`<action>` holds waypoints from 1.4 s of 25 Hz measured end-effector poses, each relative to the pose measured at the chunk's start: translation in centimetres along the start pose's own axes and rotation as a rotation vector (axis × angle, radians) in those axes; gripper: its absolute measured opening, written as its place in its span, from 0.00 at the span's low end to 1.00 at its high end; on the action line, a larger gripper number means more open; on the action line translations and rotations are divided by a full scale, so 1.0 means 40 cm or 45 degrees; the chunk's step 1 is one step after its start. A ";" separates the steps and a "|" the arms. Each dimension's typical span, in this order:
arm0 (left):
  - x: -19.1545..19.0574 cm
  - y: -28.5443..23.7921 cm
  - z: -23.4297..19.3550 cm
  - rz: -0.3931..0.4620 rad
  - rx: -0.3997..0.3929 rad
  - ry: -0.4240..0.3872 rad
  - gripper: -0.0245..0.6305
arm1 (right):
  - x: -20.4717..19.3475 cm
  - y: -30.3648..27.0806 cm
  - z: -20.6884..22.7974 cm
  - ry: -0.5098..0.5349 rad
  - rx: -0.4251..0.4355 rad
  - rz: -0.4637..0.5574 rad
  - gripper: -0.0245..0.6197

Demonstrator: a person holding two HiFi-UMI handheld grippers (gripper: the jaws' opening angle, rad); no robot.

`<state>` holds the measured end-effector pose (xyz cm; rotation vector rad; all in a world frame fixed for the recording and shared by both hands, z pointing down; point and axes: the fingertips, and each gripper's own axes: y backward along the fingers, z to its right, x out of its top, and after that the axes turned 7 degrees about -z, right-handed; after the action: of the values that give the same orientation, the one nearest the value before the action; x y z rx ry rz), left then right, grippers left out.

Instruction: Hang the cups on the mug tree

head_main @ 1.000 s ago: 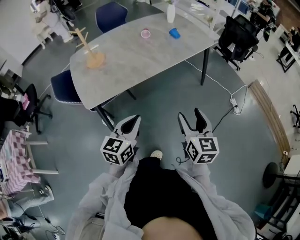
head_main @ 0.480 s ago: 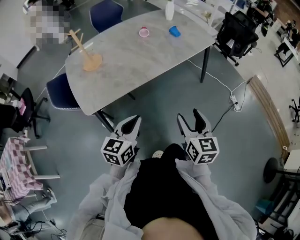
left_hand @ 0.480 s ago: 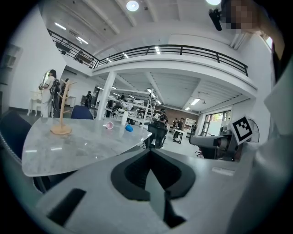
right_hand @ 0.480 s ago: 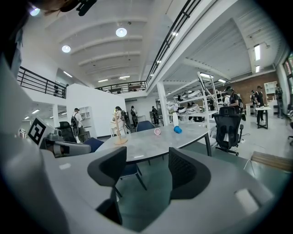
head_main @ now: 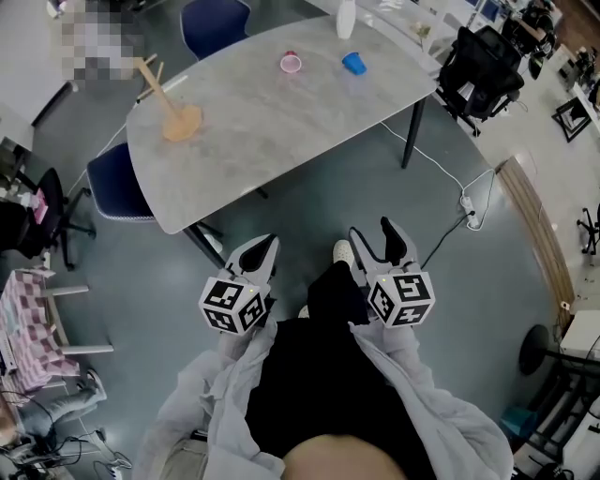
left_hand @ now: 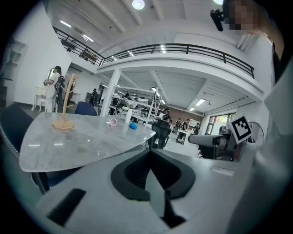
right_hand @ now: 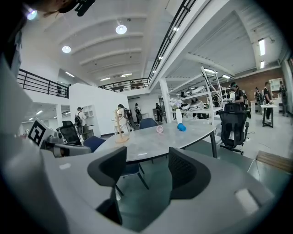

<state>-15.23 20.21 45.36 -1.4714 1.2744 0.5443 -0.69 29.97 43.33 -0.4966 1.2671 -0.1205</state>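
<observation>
While pink plastic cup (head_main: 292, 63) and blue plastic cup (head_main: 353, 64) lie unhung on the far grey table (head_main: 281, 131), left gripper (head_main: 265, 246) jaws meet empty; right gripper (head_main: 373, 234) jaws stand apart, empty.

Table (head_main: 281, 141) ahead, across the floor.
The mug tree (head_main: 173, 111) stands at its left end; a cup (head_main: 292, 63) and, right of it, a second cup (head_main: 353, 64) sit near the far edge, a bottle (head_main: 345, 17) behind.

A grey table (head_main: 281, 122) fills the upper middle of the head view, with a white bottle (head_main: 346, 17) at its far edge. A blue chair (head_main: 214, 21) stands at the top edge, a second blue chair (head_main: 112, 178) at the table's left end, and a black office chair (head_main: 478, 66) at the upper right. A power strip (head_main: 472, 211) lies on the floor at right.
</observation>
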 end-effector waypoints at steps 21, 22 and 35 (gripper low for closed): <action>0.297 -0.417 -0.069 0.060 0.079 -0.022 0.03 | 0.275 -0.299 0.345 0.046 0.099 0.003 0.47; 0.305 -0.436 -0.074 0.063 0.088 -0.017 0.03 | 0.280 -0.314 0.362 0.049 0.106 -0.002 0.47; 0.356 -0.604 -0.087 0.111 0.169 0.015 0.03 | 0.313 -0.462 0.515 0.075 0.198 -0.046 0.47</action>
<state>10.20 7.88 44.36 -1.3154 1.3633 0.4989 25.77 15.09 44.39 -0.3839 1.2954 -0.2634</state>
